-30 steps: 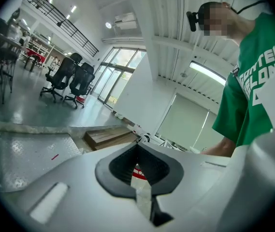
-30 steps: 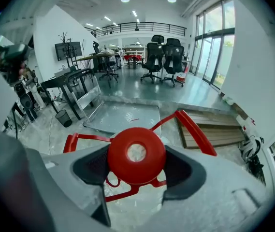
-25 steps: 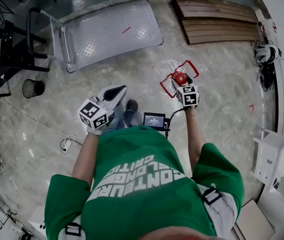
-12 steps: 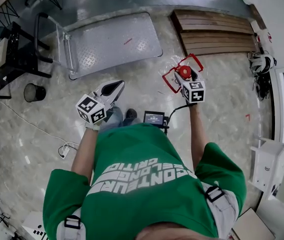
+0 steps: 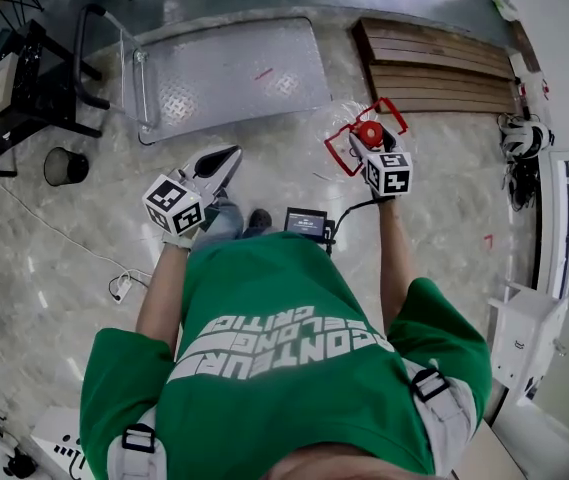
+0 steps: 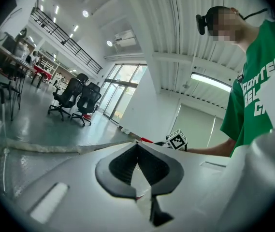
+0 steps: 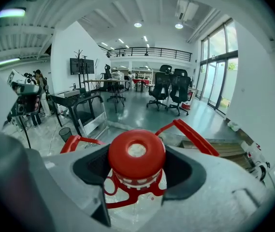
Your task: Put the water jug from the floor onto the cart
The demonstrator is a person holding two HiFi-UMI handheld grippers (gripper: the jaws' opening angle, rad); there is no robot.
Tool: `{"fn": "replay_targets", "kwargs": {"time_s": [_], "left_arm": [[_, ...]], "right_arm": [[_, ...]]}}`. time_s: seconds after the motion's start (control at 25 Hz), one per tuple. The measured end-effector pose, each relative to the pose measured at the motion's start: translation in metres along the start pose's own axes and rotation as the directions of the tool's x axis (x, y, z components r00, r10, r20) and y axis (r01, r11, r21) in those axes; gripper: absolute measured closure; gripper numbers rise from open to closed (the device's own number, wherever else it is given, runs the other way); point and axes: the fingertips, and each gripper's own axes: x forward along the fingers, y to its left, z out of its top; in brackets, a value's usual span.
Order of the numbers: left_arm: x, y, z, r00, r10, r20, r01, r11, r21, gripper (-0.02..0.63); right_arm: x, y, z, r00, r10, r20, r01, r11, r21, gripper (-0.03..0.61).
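Leftmost in the head view, the cart lies in the upper left of the frame, a flat ribbed metal deck with a black handle at its left end. Just below it, left of centre, the left gripper points up-frame toward the cart; in the left gripper view its jaws meet with nothing between them. Right of centre, the right gripper clamps the water jug over the pale marble floor, well apart from the cart's deck. In the right gripper view the black pads sit on either side of the neck, just under the cap. The jug stands with its long axis up and down, its cap facing the head camera and its body hanging below the jaws. That cap is round and red, a red carry frame spreads to both sides, and the body beneath is clear. A wooden pallet lies at the upper right.
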Motion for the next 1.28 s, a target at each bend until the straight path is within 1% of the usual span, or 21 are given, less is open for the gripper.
{"fn": "replay_targets", "kwargs": {"time_s": [0.36, 0.64, 0.96, 1.28], "left_arm": [[-0.011, 0.042, 0.023, 0.999, 0.003, 0.040, -0.003, 1.000, -0.015, 0.598], [-0.019, 0.082, 0.047, 0.998, 0.005, 0.067, -0.004, 1.000, -0.018, 0.598], [-0.025, 0.122, 0.068, 0.997, -0.003, 0.075, 0.005, 1.000, -0.023, 0.598], [-0.041, 0.154, 0.077, 0.997, -0.010, 0.077, 0.012, 0.999, -0.033, 0.598]], "right_arm": [[0.026, 0.021, 0.025, 1.000, 0.000, -0.020, -0.001, 1.000, -0.016, 0.278], [0.049, 0.032, 0.053, 1.000, -0.006, -0.019, 0.005, 1.000, -0.016, 0.278], [0.071, 0.041, 0.084, 1.000, -0.014, -0.015, 0.014, 1.000, -0.014, 0.278], [0.090, 0.057, 0.104, 0.999, -0.030, -0.024, 0.030, 0.999, -0.019, 0.278]]}}
